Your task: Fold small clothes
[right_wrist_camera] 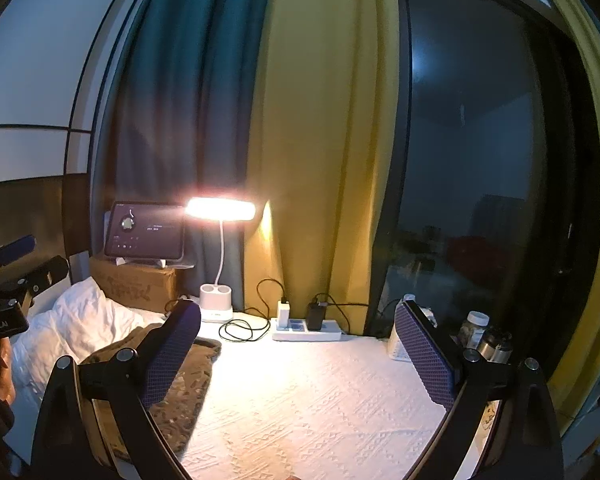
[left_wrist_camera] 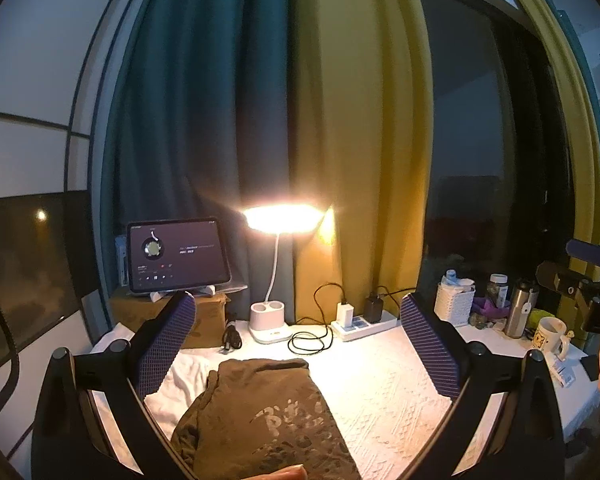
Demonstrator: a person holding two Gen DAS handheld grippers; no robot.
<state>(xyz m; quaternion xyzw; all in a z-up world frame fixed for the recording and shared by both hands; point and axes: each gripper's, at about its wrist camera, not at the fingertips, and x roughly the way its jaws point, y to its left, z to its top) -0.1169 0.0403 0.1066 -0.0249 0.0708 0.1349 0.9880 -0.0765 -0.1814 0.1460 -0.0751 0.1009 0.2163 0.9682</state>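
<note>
- 2 grippers up and both empty: the left gripper (left_wrist_camera: 298, 344) hangs with its jaws spread wide above the brown garment (left_wrist_camera: 260, 412), gripping nothing.
- Over to the right gripper (right_wrist_camera: 298, 350), jaws just as far apart, nothing between them, hovering over bare white bedspread (right_wrist_camera: 320, 400).
- That brown garment (right_wrist_camera: 172, 384) lies on the bedspread towards the left side, beside a white pillow (right_wrist_camera: 76, 320); from the left wrist view it looks bunched into a rough oblong with soft, uneven edges.
- My call: folding is partly done at best. The piece looks gathered but not squared off, and no finished stack shows anywhere.
- Writing now: a pale print sits on the garment's front, too broken up to read.
- Tablet (left_wrist_camera: 178, 254) on its stand shows a music player screen, text too small to make out.
- Cardboard box (right_wrist_camera: 134, 284) beneath it carries scrawled markings, unreadable.
- Mug (left_wrist_camera: 548, 334) at far right has a yellow picture, no legible words.
</note>
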